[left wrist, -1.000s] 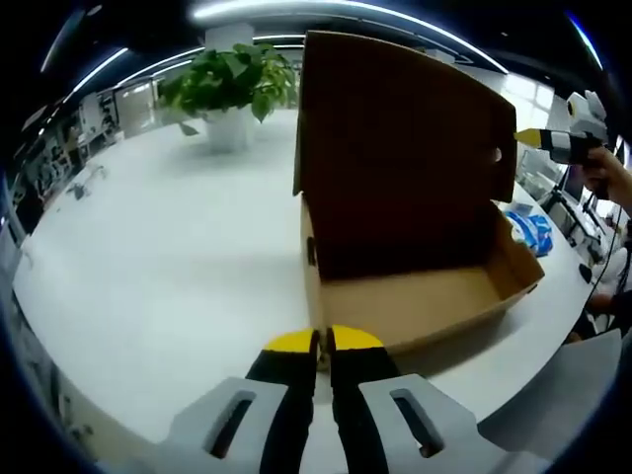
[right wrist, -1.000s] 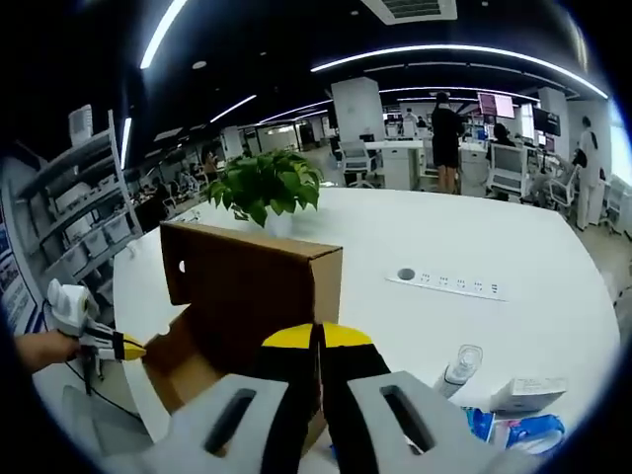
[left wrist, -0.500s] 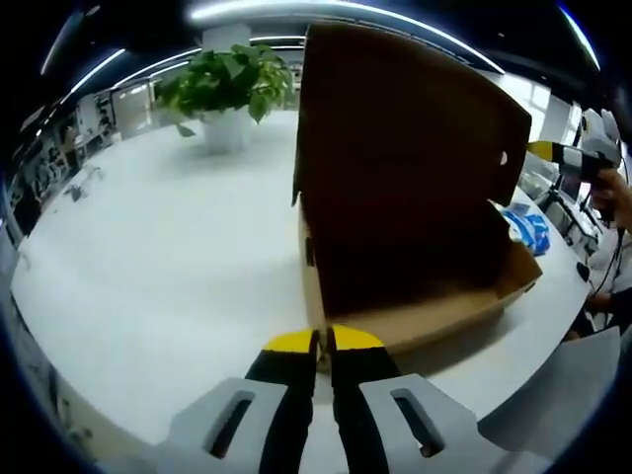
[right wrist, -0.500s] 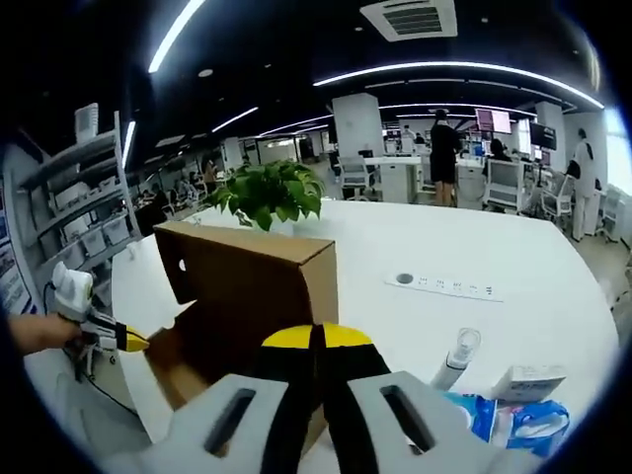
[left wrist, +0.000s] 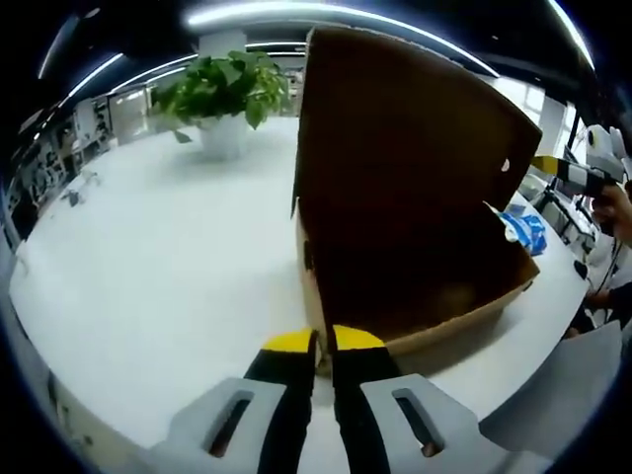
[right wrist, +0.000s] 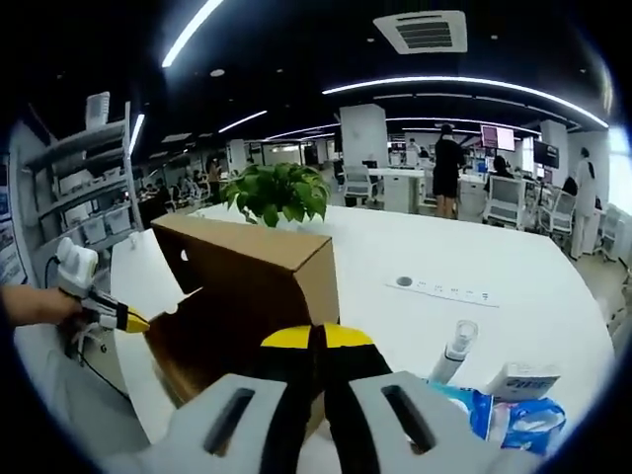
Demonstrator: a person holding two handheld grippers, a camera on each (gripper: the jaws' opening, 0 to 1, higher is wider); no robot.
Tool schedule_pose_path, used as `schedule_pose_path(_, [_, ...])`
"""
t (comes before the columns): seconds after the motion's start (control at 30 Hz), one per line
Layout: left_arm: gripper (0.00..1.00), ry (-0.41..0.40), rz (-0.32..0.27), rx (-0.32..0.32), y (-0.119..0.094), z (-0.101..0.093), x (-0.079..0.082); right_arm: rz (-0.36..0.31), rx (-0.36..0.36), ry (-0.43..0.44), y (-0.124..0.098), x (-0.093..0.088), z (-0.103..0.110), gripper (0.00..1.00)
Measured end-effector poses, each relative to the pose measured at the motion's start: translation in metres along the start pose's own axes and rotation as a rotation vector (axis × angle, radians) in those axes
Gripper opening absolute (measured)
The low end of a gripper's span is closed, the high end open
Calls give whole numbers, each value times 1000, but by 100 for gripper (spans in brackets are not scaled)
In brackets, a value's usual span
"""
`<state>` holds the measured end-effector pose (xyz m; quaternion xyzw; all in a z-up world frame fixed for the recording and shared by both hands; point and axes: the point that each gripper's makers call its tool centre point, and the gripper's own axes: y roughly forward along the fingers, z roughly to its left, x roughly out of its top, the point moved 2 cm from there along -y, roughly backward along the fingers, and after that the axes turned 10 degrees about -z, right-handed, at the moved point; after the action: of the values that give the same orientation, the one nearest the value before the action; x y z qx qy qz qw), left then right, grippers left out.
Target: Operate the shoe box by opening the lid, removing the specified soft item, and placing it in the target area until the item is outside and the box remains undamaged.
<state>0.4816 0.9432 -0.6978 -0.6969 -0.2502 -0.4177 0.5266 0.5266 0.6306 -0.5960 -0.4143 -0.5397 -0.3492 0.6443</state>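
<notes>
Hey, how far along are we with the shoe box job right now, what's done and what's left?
Done: the shoe box has its lid standing up, and blue soft packs lie on the table beside the box. In hand: nothing; the left gripper and right gripper are shut and empty. Left: can't tell whether anything remains inside, since the interior is dark.

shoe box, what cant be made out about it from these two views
- Left gripper view: the raised lid leans over the shoe box and its shadow hides the floor, so whether a soft item lies inside cannot be told.
- Right gripper view: the right gripper covers the near corner of the box.
- Right gripper view: the left gripper is too small to judge its grip.
- Right gripper view: print on the blue packet is blurred.
</notes>
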Motion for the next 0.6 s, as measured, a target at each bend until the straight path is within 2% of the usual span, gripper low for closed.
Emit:
schedule_pose_path(0.1, [4,17,-3,0,1,0,2,-3,2,-21,-3,-3,2,0])
schedule_pose_path(0.3, [13,43,-35,5,-2,2,14,-8,21,-56,-10,-10,7,1])
schedule_pose_path(0.47, [22,89,-103,-1,-10,2,36,-1,15,-57,-15,-17,10,1])
schedule_pose_path(0.6, [24,133,-159,-25,-16,-1,55,5,17,-75,-19,-23,13,2])
